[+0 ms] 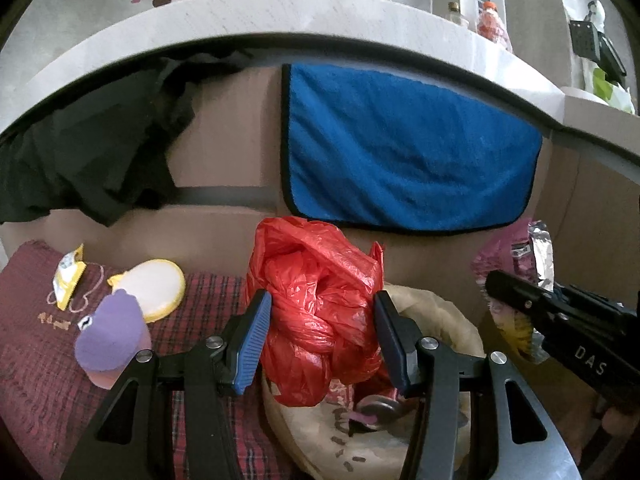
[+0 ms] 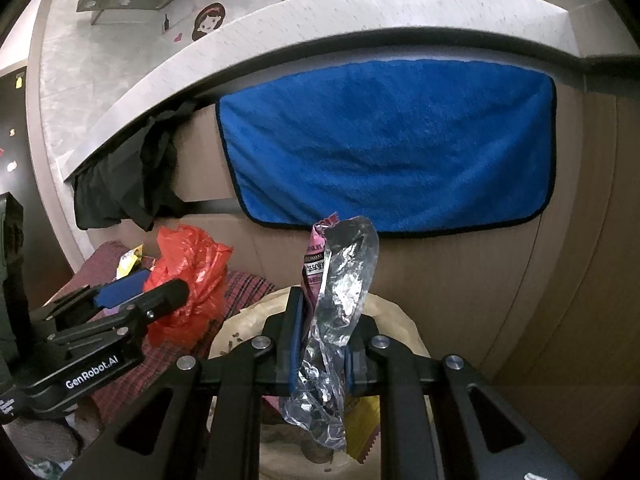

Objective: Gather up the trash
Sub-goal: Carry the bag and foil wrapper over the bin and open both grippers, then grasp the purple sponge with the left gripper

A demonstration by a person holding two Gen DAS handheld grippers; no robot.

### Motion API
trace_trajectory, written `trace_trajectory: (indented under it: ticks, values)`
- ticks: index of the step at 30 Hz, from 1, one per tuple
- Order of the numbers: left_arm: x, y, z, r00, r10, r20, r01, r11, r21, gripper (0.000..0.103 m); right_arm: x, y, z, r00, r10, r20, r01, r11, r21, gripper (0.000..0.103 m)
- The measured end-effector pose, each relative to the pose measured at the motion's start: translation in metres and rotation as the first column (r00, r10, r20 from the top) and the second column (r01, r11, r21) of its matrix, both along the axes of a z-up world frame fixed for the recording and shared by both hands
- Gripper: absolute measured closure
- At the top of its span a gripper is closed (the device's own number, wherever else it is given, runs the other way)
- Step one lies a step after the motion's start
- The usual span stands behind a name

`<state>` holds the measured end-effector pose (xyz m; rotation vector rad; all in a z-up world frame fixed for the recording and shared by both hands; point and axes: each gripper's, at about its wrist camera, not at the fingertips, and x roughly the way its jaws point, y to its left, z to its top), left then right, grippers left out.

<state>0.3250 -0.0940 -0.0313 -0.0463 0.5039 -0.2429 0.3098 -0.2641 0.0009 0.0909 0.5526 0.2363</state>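
**Two pieces of trash over the paper bag**

While the left gripper (image 1: 320, 340) straddles a crumpled red plastic bag (image 1: 316, 304), fingers spread at its sides, the right gripper (image 2: 320, 350) is clamped on a crinkled silver-and-pink foil wrapper (image 2: 340, 280). Both hang above a beige paper bag (image 1: 440, 320), beside a plaid cloth (image 1: 40, 360).

We see each hand-held gripper (image 1: 322, 340) (image 2: 320, 350) with black arms, silver screws, ribbed blue pads (image 1: 252, 344); "GenRobot.AI" lettering in white

Red plaid cloth surface (image 1: 36, 360), yellow wrapper (image 1: 69, 278), yellow-rimmed pad (image 1: 154, 286), purple cup (image 1: 112, 336), beige bag (image 1: 440, 320).
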Motion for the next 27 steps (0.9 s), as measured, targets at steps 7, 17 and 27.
trace_trajectory:
  ticks: [7,17,27]
  values:
    - [0.017,0.000,-0.008,0.995,-0.084,-0.047,0.081,0.994,-0.069,0.050,0.013,-0.003,-0.011,1.000,0.010,-0.028,-0.009,1.000,0.029,0.085]
    - [0.030,0.029,-0.003,0.984,-0.136,-0.111,0.112,0.973,-0.201,0.042,0.020,-0.011,-0.027,0.996,-0.023,-0.088,0.029,0.998,0.062,0.061]
    - [0.008,0.129,0.021,0.996,0.084,-0.039,-0.090,0.976,-0.200,0.042,0.002,0.011,-0.005,0.999,-0.009,-0.032,0.010,1.000,0.012,0.061]
